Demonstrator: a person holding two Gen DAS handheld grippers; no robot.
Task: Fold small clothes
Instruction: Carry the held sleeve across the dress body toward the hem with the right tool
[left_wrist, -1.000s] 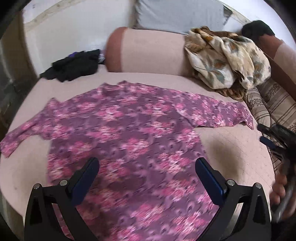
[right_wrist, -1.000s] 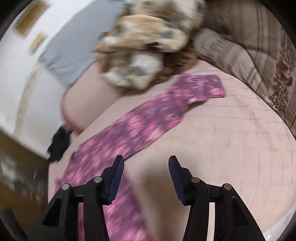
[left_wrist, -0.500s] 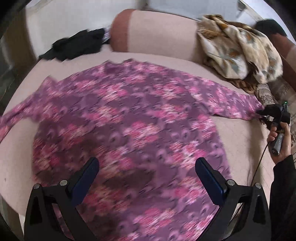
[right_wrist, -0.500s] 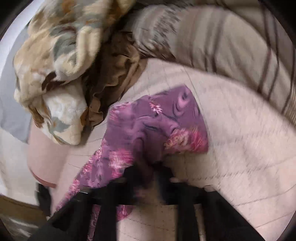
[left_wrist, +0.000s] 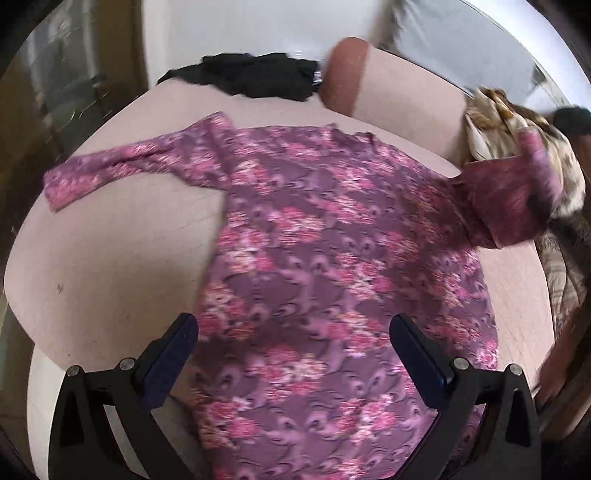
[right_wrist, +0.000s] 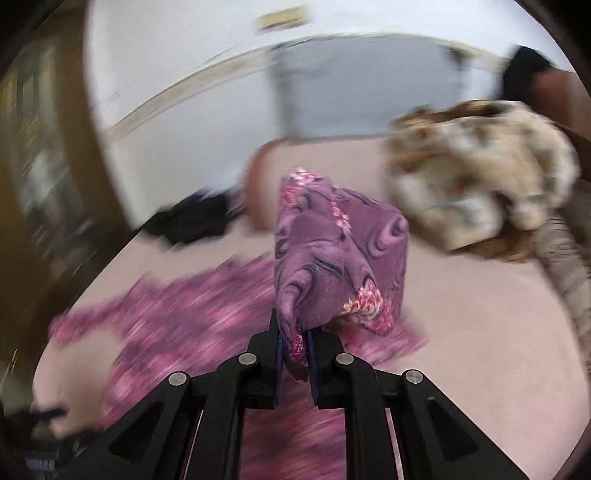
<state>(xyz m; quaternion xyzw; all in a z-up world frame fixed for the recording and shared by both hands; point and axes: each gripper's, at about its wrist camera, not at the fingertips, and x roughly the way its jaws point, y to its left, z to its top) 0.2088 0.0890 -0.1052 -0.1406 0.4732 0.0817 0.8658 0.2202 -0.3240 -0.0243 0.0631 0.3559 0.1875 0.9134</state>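
Right gripper (right_wrist: 294, 354): jaws have just been closing and now clamp the cuff end of one sleeve (right_wrist: 340, 266) of the purple floral top (left_wrist: 332, 295); the pinched cloth stands up in a bunched fold beyond the pads, clear of the bed. Blue pads press the fabric from both sides.

Left gripper (left_wrist: 293, 354): jaws spread wide, nothing between them, hovering above the lower body of the top without touching it.

Purple floral top: lies flat on the pink bed cover (left_wrist: 110, 258), hem nearest the left wrist camera, neckline farther off. Its other sleeve (left_wrist: 122, 166) stretches flat toward the left edge of the bed. In the left wrist view the raised sleeve shows at the right as a blurred purple band lifted off the cover.

Bed cover: bare on both sides of the garment.

Pink bolster (left_wrist: 388, 85): lies across the far end of the bed, beyond the neckline.

Black garment (left_wrist: 251, 74): crumpled heap just left of the bolster.

Beige patterned cloth (right_wrist: 480, 173): loose pile at the far right, beside the bolster.

Grey pillow (right_wrist: 369, 88): against the white wall, behind the bolster.
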